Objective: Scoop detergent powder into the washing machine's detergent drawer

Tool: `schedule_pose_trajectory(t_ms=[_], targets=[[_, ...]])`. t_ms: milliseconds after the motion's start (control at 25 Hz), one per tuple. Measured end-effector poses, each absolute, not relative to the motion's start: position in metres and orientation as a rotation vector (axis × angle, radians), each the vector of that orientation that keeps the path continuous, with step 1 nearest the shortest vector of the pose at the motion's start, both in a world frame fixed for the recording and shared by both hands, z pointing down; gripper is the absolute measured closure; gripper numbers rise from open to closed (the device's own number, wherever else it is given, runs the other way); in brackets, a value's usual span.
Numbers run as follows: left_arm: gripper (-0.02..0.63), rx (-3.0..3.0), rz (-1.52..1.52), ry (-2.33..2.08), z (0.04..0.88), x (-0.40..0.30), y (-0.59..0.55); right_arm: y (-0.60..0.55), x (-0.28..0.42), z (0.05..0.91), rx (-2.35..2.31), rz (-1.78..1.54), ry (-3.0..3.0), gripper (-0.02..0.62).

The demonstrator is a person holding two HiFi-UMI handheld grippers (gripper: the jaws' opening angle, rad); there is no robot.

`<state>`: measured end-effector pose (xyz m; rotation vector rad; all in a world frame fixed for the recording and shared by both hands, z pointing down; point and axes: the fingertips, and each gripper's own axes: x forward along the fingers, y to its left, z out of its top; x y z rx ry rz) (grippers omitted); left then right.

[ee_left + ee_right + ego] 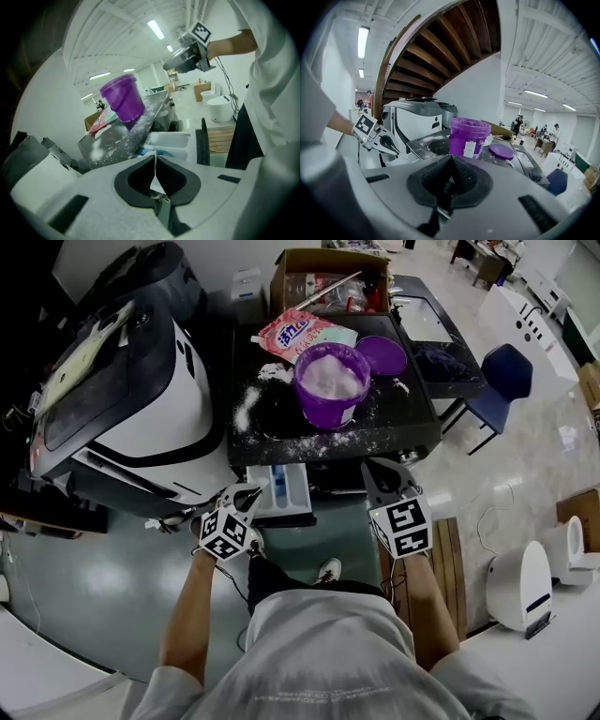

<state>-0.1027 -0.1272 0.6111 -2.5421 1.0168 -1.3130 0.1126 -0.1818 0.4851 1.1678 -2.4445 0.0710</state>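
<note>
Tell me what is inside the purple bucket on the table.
The purple bucket holds white powder almost to its rim. Whatever lies beneath the powder's surface is covered and cannot be seen.

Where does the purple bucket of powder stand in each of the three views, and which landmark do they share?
Head view: the purple bucket stands upper centre.
Left gripper view: the bucket shows left of centre, tilted.
Right gripper view: the bucket stands at centre, above the jaws.
Shared landmark: the black table, strewn with powder, under it.
</note>
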Motion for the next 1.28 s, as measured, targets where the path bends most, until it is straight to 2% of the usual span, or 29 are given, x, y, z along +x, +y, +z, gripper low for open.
schedule_pose_trajectory(t_ms=[400, 1000, 1280], targets=[[0.592, -2.624, -0.757, 1.312, 0.489, -0.080, -0.181, -0.212, 0.122, 0.431, 1.244, -0.103, -2.481, 0.591], [0.592, -2.487, -0.319, 1.410, 0.327, -0.071, -0.214, -0.243, 0.137, 0.313, 1.354, -0.406, -2.530, 0.591], [0.592, -2.407, -0.284, 1.399, 0.285, -0.069, -0.212, -0.246, 0.137, 0.277, 1.341, -0.515, -2.550, 0.591]])
